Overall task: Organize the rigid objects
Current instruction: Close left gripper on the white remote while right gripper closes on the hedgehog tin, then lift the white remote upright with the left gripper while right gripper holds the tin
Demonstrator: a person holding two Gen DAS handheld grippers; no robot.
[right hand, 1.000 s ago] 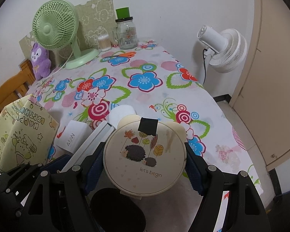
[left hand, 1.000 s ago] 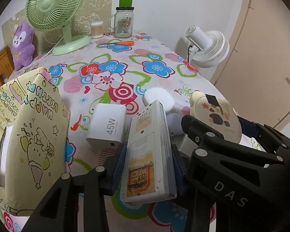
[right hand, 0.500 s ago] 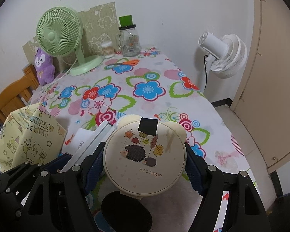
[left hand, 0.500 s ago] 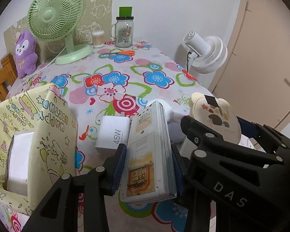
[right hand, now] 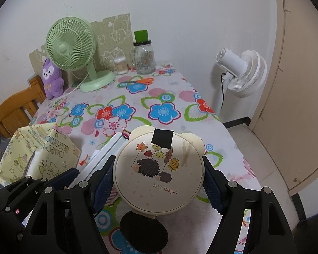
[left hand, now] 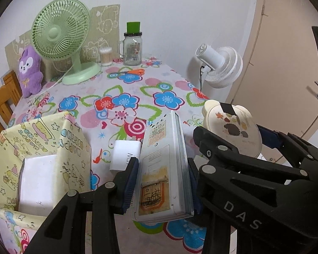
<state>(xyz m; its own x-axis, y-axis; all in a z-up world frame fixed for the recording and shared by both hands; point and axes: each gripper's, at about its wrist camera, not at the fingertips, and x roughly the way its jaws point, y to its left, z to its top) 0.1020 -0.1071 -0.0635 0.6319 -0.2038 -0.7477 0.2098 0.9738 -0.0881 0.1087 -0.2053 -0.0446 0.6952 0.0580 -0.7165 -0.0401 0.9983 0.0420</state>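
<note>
The left claw [left hand: 162, 182] is clamped on a white remote control [left hand: 165, 167], held above the near edge of the flowered counter [left hand: 137, 89]. The right claw [right hand: 158, 182] grips a round cream case [right hand: 159, 169] beside it, also off the counter. A white charger [left hand: 125, 156] lies near the yellow bag [left hand: 40, 148].

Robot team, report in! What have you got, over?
Left gripper shut on remote. Right gripper shut on round hedgehog case. Yellow bag lower left, nothing blocking.
</note>
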